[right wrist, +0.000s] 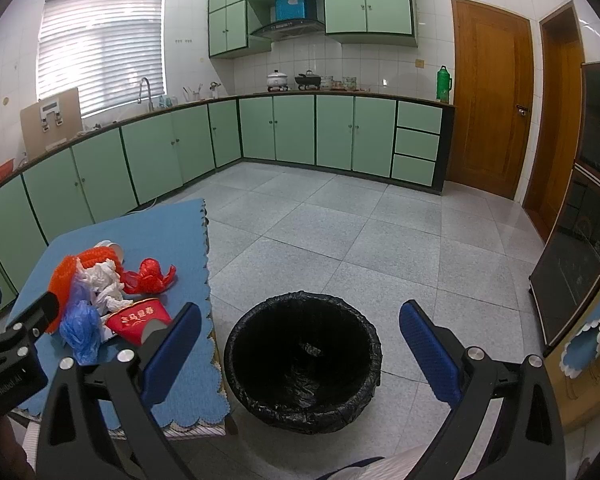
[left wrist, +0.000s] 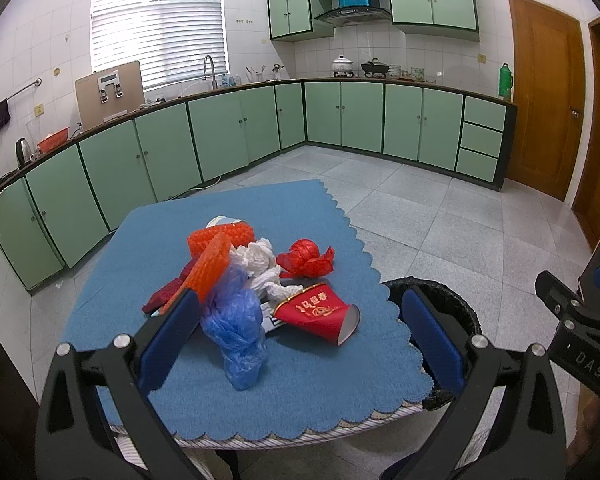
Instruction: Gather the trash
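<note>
On the left, the left gripper [left wrist: 300, 336] hangs over the near edge of the small desk with the scalloped blue cloth [left wrist: 324, 396], its jaws spread wide and holding nothing. The litter sits in one heap mid-cloth: an orange foam net sleeve [left wrist: 216, 252], a crumpled blue plastic bag [left wrist: 236, 328] nearest the jaws, white crumpled tissue [left wrist: 260, 260], a flattened red paper cup [left wrist: 320, 314] and a knotted red plastic bag [left wrist: 306, 258]. I'd go for the blue bag first, closing on its bunched middle so it lifts free without dragging the cup. To the right, the black-lined round bin [right wrist: 304, 364] stands on the floor just beside the desk, and the right gripper [right wrist: 300, 356] hovers above it, jaws also wide and empty.
</note>
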{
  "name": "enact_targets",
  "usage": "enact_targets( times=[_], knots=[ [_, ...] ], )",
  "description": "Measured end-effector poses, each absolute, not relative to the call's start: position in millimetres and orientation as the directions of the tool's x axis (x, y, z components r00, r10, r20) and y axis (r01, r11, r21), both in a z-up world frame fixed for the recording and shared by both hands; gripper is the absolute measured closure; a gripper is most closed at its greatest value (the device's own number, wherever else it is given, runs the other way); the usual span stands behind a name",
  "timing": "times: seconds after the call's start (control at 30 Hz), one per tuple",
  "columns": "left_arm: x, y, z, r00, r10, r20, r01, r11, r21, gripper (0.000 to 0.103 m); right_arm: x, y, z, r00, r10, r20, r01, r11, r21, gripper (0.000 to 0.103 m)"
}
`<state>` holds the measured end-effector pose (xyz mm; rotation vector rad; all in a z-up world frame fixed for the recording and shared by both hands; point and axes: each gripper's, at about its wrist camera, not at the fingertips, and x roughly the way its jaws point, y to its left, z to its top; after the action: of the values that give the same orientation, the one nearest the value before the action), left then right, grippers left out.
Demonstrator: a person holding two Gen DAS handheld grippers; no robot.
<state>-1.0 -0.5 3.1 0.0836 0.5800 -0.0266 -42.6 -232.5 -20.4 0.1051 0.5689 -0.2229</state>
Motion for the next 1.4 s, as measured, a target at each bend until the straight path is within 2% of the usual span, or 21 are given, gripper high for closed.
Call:
enact_targets(
  times=[1.4],
  knots=[
    [1.1, 0.6, 4.8, 0.835, 0.001, -0.550, 0.049, 0.996, 0.075, 0.005, -42.8, -236.9, -20.8, 0.819, -0.183, -0.545, 0.246, 0.968, 0.044, 0.006]
  ],
)
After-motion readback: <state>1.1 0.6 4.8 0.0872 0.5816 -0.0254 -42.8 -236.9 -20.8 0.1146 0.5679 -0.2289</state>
